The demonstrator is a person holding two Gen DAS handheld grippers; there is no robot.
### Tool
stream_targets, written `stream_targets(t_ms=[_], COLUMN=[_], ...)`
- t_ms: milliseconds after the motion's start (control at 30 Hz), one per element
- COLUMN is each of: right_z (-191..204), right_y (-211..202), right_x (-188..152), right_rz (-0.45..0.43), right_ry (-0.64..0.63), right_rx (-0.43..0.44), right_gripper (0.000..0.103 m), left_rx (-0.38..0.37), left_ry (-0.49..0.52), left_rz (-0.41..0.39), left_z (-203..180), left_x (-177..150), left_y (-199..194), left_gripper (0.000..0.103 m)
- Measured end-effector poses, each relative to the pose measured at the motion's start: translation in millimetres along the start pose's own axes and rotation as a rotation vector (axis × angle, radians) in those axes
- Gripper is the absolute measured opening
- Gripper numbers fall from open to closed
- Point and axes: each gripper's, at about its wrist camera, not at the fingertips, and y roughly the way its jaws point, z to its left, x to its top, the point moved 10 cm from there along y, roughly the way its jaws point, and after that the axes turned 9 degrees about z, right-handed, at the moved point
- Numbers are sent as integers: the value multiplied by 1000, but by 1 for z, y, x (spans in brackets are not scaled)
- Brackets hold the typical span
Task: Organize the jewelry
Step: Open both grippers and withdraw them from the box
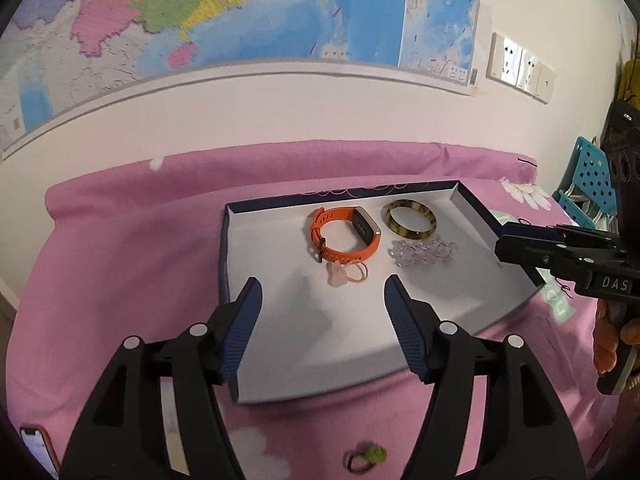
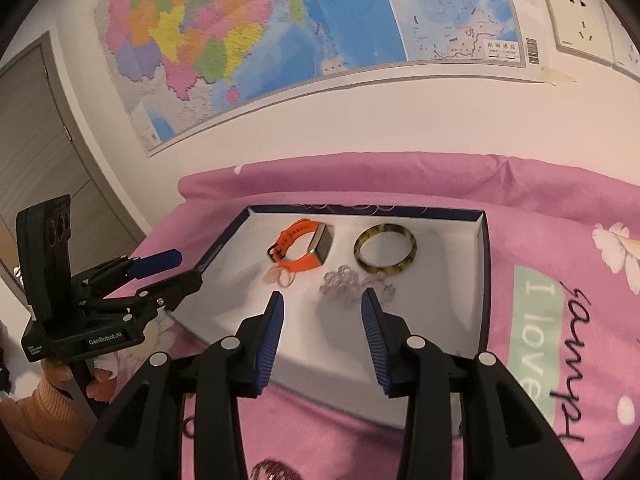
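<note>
A shallow white box lid with a dark blue rim (image 1: pixel 280 360) (image 2: pixel 440 368) lies on a pink cloth. In it are an orange smartwatch (image 1: pixel 344 234) (image 2: pixel 304 246), a tortoiseshell bangle (image 1: pixel 409 219) (image 2: pixel 385 251), a clear bead bracelet (image 1: pixel 422 254) (image 2: pixel 352 282) and a small pink charm on a loop (image 1: pixel 346 274) (image 2: pixel 280 278). A green ring (image 1: pixel 366 456) lies on the cloth in front of the lid. My left gripper (image 1: pixel 324 292) (image 2: pixel 176 272) is open and empty above the lid's near left part. My right gripper (image 2: pixel 322 304) (image 1: pixel 504 240) is open and empty, just short of the bead bracelet.
A wall with a large map (image 1: pixel 240 12) and power sockets (image 1: pixel 520 66) stands behind the table. A phone (image 1: pixel 38 452) lies at the left front edge. A blue perforated basket (image 1: pixel 588 176) stands at the right. A grey door (image 2: pixel 36 140) is at the left.
</note>
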Motion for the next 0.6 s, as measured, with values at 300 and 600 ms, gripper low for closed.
stream_targets(t_ms=[300, 600], right_z=[14, 10], right_y=[-8, -20], right_x=[-47, -103], right_rz=[55, 123], right_ry=[-41, -31], right_rx=[-1, -34], right_gripper=[37, 37], left_rx=[-22, -45], left_ry=[-3, 2], left_rz=[19, 40], left_z=[-5, -10], left_x=[-40, -76], left_y=[-19, -31], left_gripper=[66, 66])
